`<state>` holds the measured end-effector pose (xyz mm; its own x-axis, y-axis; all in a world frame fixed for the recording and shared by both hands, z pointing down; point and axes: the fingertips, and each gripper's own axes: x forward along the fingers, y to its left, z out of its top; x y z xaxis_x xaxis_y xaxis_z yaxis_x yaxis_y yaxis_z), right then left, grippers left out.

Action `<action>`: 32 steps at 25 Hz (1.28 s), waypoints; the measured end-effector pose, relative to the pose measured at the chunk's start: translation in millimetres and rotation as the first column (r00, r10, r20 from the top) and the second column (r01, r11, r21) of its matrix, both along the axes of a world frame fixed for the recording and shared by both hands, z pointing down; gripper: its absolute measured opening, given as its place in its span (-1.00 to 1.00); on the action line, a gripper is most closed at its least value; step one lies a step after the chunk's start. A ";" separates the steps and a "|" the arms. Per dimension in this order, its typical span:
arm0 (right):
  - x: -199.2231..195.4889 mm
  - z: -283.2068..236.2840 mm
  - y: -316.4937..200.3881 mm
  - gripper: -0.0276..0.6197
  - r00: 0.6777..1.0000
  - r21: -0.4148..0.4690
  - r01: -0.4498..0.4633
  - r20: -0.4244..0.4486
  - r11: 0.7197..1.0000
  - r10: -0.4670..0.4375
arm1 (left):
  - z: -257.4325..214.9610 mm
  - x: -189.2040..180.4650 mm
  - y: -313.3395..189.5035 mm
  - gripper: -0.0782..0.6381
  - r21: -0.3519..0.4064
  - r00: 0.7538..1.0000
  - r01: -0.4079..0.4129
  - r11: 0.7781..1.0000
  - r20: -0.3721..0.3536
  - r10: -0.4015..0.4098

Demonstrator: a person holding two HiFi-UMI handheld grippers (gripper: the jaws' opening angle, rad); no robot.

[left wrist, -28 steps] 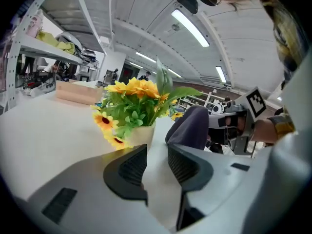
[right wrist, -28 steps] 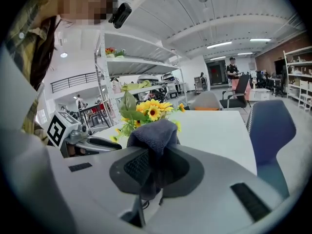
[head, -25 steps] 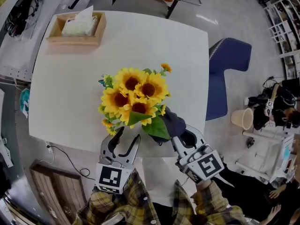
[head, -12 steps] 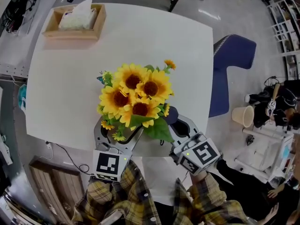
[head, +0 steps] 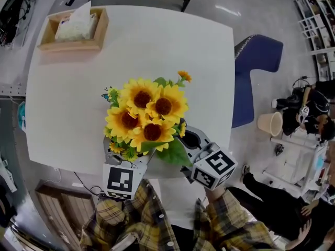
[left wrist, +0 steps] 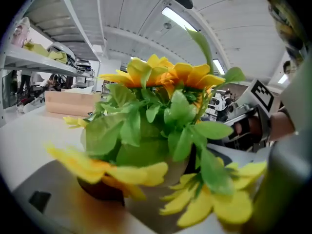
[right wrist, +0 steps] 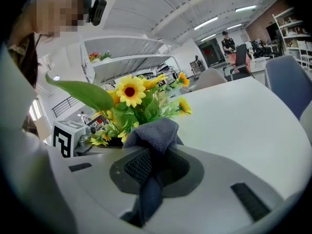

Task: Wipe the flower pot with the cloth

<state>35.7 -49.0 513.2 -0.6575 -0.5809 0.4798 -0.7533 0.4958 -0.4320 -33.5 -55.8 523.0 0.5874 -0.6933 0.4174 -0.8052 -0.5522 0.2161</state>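
Over the table in head view, sunflowers hide the flower pot, which sits close to the near edge. Left gripper and right gripper reach in under the blooms from the near side. Risk: top-heavy bunch + edge spot, so a hard sideways rub could tip it or shove it off. Left gripper view: jaws spread wide, having just been opening, w/ the pot between them but no clear pad contact, so it's prob. unbraced vs. wiping force. Right gripper view: jaws pinch the cloth by a bunched fold. Leaves just beyond could snag it, or the cloth could pull free mid-wipe.
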 end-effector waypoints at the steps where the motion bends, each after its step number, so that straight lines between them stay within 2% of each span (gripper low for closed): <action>1: -1.7 1.2 -1.0 -0.82 1.000 -0.007 -0.001 0.004 1.000 0.001 | 0.1 1.1 -0.8 0.53 -0.001 1.000 -0.005 1.000 -0.002 0.005; 10: -4.1 5.5 -6.8 -0.82 0.999 -0.051 -0.011 0.035 0.999 0.013 | 1.1 -1.0 2.1 0.39 0.004 0.993 -0.112 0.994 0.029 0.111; 19: 2.2 7.9 -16.0 -0.82 0.999 -0.097 -0.038 0.036 0.995 0.041 | 4.8 -2.0 3.2 0.38 -0.001 0.977 -0.206 0.979 0.056 0.206; 23: 10.0 9.2 -28.1 -0.82 0.998 -0.108 -0.050 0.027 0.993 0.053 | 1.9 -0.4 -0.6 0.38 0.019 0.970 -0.240 0.971 0.044 0.239; 28: 34.6 6.9 -49.8 -0.82 0.998 -0.117 -0.060 0.002 0.991 0.060 | 1.1 13.2 0.2 0.37 -0.001 0.936 -0.347 0.938 0.067 0.346; 32: 46.8 8.9 -67.3 -0.82 1.000 -0.130 -0.003 -0.023 0.992 0.000 | 1.9 25.7 3.0 0.37 0.004 0.889 -0.455 0.890 0.062 0.454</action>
